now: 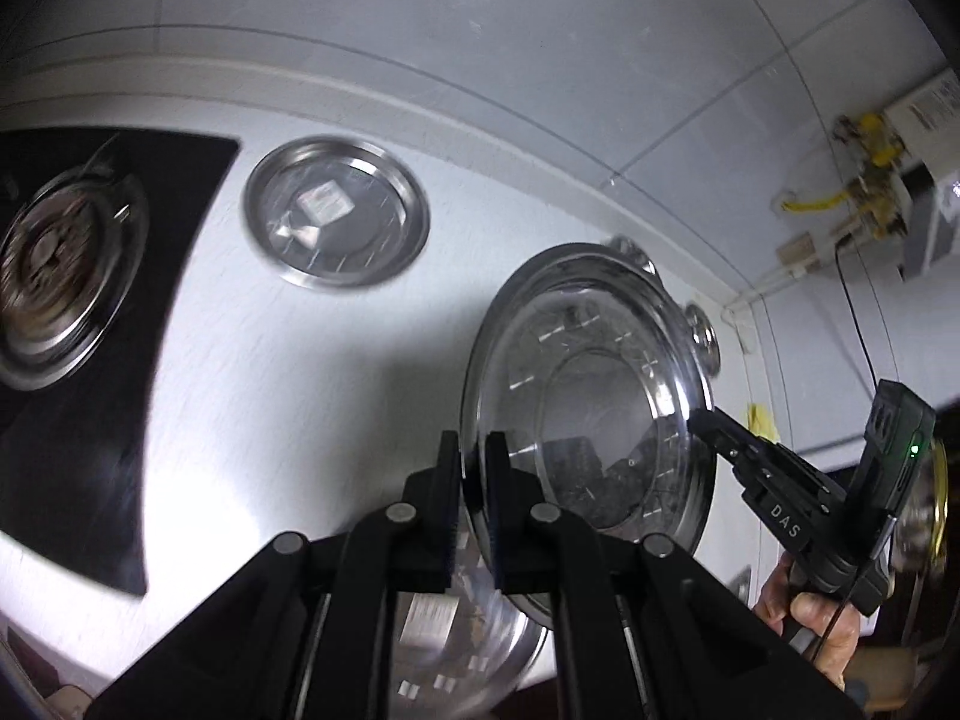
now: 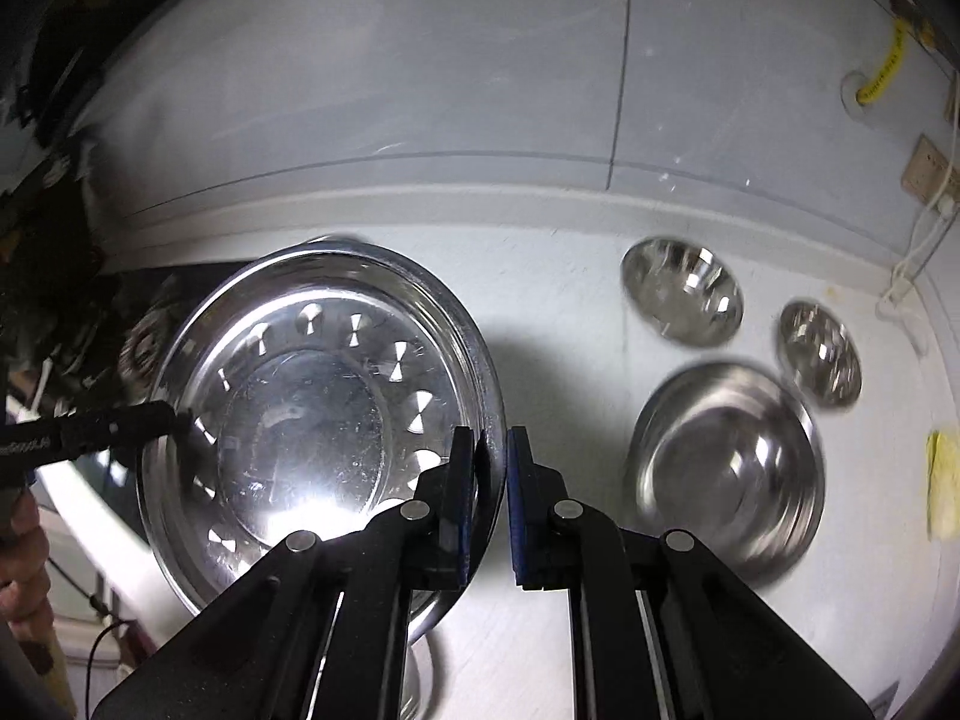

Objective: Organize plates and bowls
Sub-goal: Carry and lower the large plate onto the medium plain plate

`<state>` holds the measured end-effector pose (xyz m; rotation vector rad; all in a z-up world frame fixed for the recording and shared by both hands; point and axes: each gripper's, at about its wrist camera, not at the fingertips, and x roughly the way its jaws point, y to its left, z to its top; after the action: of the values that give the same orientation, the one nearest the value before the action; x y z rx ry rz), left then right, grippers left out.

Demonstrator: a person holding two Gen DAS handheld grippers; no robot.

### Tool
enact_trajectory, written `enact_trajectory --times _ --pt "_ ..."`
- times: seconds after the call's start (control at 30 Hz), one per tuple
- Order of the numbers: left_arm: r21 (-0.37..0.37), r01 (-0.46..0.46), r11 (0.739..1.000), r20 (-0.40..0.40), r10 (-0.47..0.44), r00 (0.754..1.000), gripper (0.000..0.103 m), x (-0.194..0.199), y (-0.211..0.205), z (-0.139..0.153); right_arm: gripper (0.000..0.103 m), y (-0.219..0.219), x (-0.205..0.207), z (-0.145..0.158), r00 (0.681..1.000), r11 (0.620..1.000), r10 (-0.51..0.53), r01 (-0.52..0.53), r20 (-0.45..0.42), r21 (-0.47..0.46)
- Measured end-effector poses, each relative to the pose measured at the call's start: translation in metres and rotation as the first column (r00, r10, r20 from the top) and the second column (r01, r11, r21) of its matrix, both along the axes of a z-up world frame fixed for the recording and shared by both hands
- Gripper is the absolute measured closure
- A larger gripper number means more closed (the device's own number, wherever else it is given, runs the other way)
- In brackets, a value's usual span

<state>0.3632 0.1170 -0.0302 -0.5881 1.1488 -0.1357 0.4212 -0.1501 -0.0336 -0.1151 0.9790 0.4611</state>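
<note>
Two hand-held grippers grip one large steel plate between them, lifted above a pale countertop; the left gripper is closed on the plate's rim on one side, its black pads pressing the thin edge from both faces; the right gripper is closed on the rim on the opposite side, its blue-edged pads pinching the metal the same way. In the left wrist view the plate appears tilted, its shiny hollow facing the camera, and the right gripper reaches its far edge, with part of a person's hand visible beneath that tool. In the right wrist view the plate shows a ring of bright reflections around a flat centre, and the tip of the left gripper touches its far rim.

On the countertop, apart from the held plate, rest other steel dishes: a flat plate lies beside a black stove top with a round burner; a large bowl sits to the right of the right gripper; two smaller bowls, one nearer the wall and one further right, stand behind it. A white tiled wall rises behind the counter; a yellow hose runs from it at the upper right. The resting dishes are blurred.
</note>
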Motion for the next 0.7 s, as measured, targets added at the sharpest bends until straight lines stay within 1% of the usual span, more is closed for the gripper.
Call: enact_trajectory --times 0.1,0.2,0.3,0.37,0.4,0.5,0.57,0.63,0.7 --pt "-0.001 0.033 0.999 -0.013 -0.033 0.999 0.096 -0.039 0.007 -0.001 0.093 -0.001 -0.045 -0.005 0.999 1.000 0.012 -0.011 -0.032 0.023" --pt "-0.004 0.065 0.998 -0.047 -0.065 0.997 0.096 -0.077 0.009 -0.019 0.093 -0.002 -0.075 -0.018 0.998 0.999 0.021 -0.019 -0.063 0.034" --pt "-0.025 0.083 0.996 -0.073 -0.085 0.994 0.096 -0.105 0.011 -0.041 0.094 -0.005 -0.103 -0.039 0.995 0.999 0.018 -0.015 -0.093 0.039" --pt "-0.051 0.089 0.995 -0.085 -0.093 0.992 0.096 -0.116 0.013 -0.059 0.094 -0.010 -0.119 -0.055 0.993 0.999 0.006 0.000 -0.119 0.052" --pt "-0.053 0.088 0.995 -0.092 -0.093 0.991 0.096 -0.120 0.012 -0.065 0.094 -0.011 -0.123 -0.062 0.992 0.998 -0.001 0.008 -0.130 0.055" --pt "-0.041 0.089 0.995 -0.110 -0.093 0.990 0.096 -0.128 0.010 -0.085 0.094 -0.018 -0.130 -0.080 0.984 0.995 -0.022 0.038 -0.175 0.089" --pt "-0.043 0.089 0.995 -0.120 -0.093 0.988 0.096 -0.128 0.008 -0.096 0.094 -0.018 -0.132 -0.088 0.983 0.996 -0.027 0.043 -0.179 0.084" --pt "-0.022 0.080 0.997 -0.116 -0.082 0.990 0.096 -0.126 0.006 -0.100 0.094 -0.019 -0.132 -0.095 0.982 0.995 -0.035 0.051 -0.185 0.080" --pt "-0.004 0.076 0.997 -0.112 -0.076 0.991 0.096 -0.123 0.004 -0.106 0.094 -0.019 -0.132 -0.103 0.978 0.994 -0.039 0.060 -0.204 0.095"
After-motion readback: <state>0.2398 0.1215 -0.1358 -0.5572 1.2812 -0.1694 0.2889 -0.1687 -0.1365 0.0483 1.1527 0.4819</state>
